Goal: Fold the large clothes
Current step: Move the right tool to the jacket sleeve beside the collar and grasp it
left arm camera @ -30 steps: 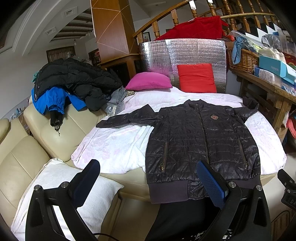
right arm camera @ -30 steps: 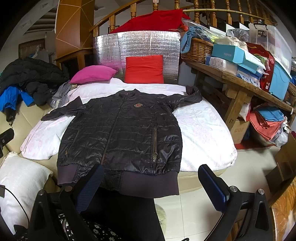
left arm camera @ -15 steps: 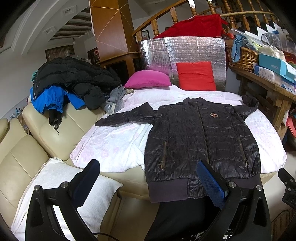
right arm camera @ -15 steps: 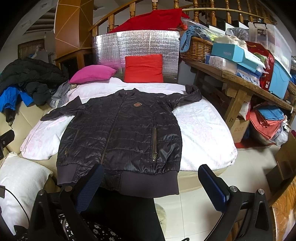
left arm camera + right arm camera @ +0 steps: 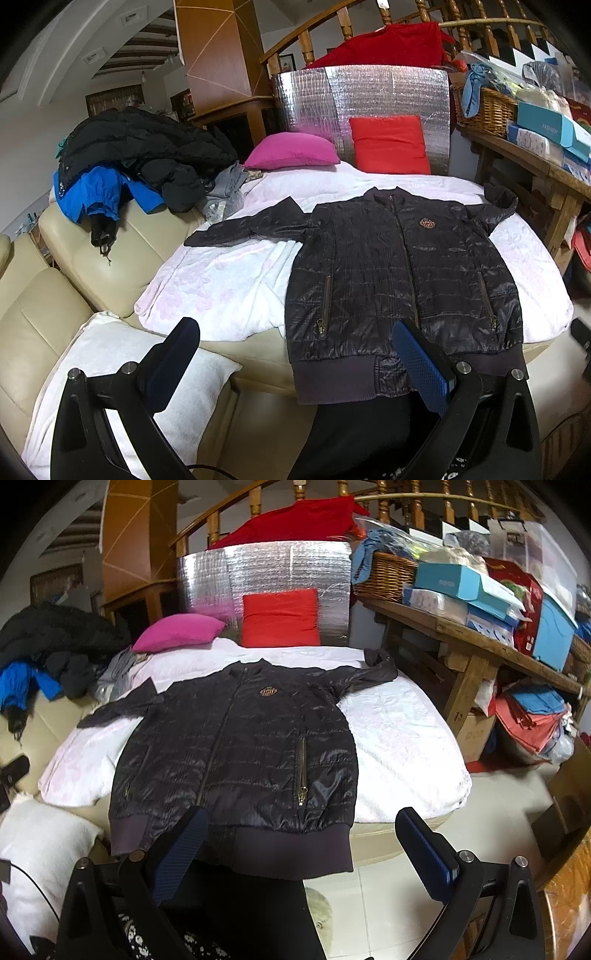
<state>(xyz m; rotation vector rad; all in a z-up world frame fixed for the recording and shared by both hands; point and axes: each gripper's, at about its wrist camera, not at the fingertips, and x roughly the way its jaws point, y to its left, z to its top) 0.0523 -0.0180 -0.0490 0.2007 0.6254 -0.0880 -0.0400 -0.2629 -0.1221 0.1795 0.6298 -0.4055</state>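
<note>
Dark quilted jacket lies front-up and zipped on a white blanket covering a cream sofa, both sleeves spread outward, ribbed hem overhanging the near edge. Left gripper and right gripper hover short of the hem, jaws spread wide, holding nothing. A magenta cushion and a red cushion rest beyond the collar, against a silver foil panel.

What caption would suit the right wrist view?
Open right gripper hovers before a dark jacket spread flat on a white-covered bed.
</note>
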